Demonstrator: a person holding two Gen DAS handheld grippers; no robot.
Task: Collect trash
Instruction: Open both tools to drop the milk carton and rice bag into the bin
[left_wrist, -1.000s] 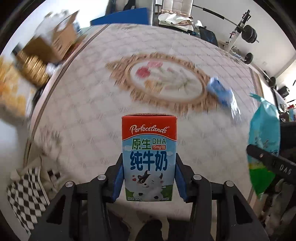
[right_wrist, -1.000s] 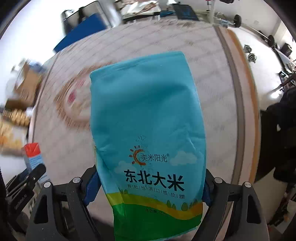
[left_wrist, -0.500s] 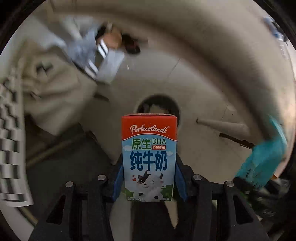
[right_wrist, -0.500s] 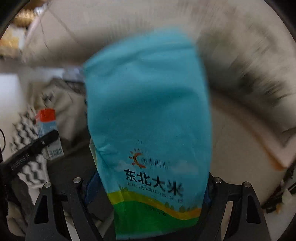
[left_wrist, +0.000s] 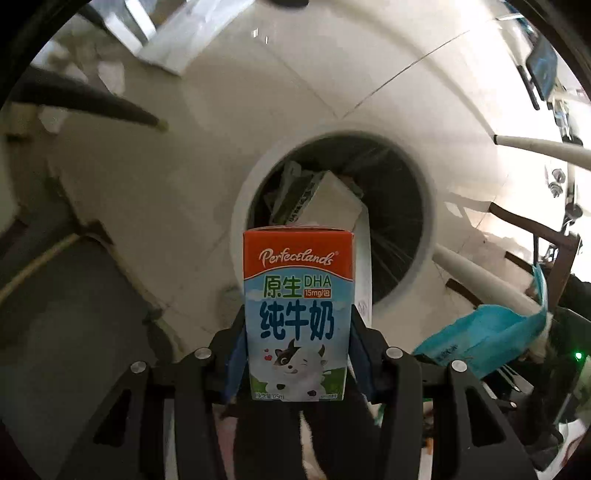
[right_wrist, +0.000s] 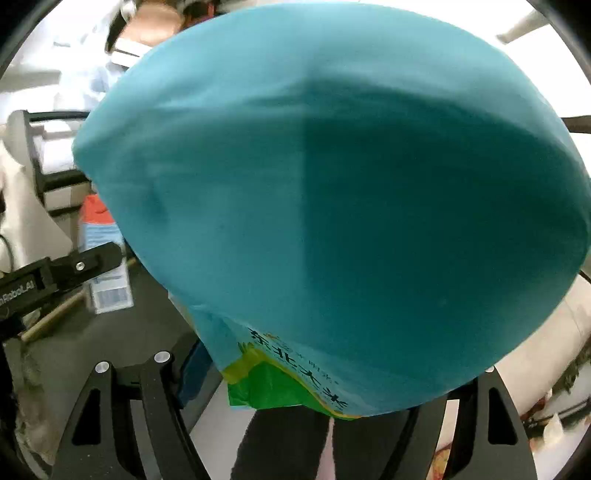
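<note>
My left gripper (left_wrist: 297, 332) is shut on a small milk carton (left_wrist: 297, 314) with a red top and a cartoon cow, held upright above a round white trash bin (left_wrist: 417, 181) on the floor. The bin holds a grey box (left_wrist: 328, 199) and other trash. My right gripper (right_wrist: 325, 373) is shut on a teal rice bag (right_wrist: 332, 206) that flops toward the lens and fills its view. The bag also shows at the right of the left wrist view (left_wrist: 484, 336). The carton (right_wrist: 107, 258) and the left gripper's finger (right_wrist: 66, 273) show at the left of the right wrist view.
The bin stands on a pale tiled floor (left_wrist: 184, 155). White table legs (left_wrist: 539, 147) cross the right side, a dark leg (left_wrist: 92, 103) the upper left. A person in a light shirt (right_wrist: 122, 44) is at the top left of the right wrist view.
Both grippers swung from the patterned tabletop down toward the floor. The bin now sits larger and centred behind the carton. The rice bag has flopped toward the right camera.
</note>
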